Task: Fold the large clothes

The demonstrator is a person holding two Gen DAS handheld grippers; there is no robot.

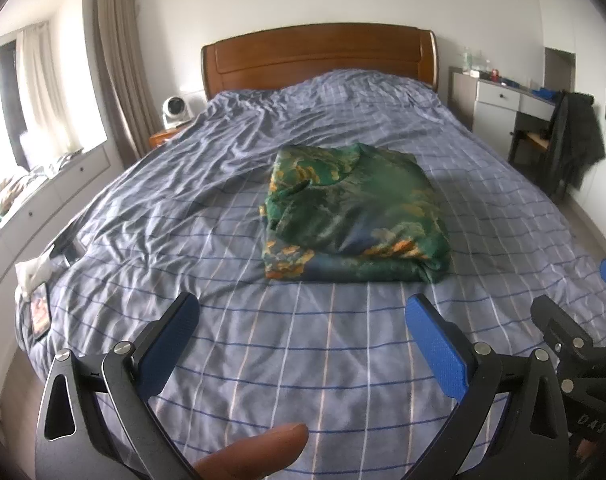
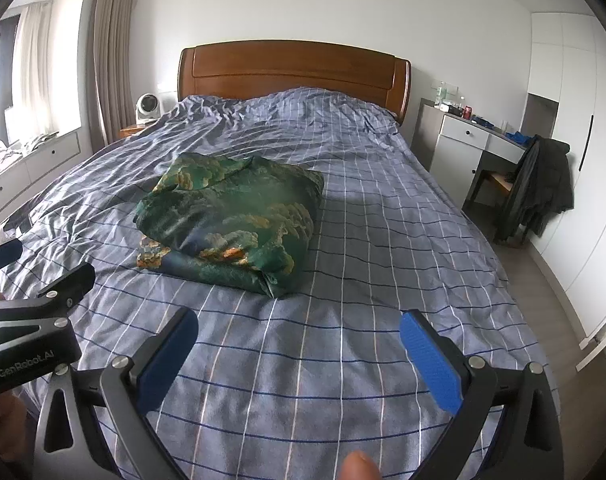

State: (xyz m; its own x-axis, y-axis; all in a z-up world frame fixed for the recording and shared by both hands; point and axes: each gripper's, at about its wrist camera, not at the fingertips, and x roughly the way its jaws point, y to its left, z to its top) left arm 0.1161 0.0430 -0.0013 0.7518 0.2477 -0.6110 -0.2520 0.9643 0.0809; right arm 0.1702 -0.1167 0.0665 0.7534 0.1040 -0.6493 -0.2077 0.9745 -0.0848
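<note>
Both grippers, left gripper point(image 1: 303, 320) and right gripper point(image 2: 299, 336), hang wide and empty at bottom frame, clear of the folded green garment point(image 1: 355, 216) mid-bed, apparently finished.

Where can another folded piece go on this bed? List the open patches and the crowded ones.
Free: the checked bedspread between the folded green garment and the bed's desk-side edge; the strip between the garment and both open grippers, left gripper, right gripper; the rumpled stretch toward the headboard. Crowded: the window-side near corner, where small items lie.
</note>
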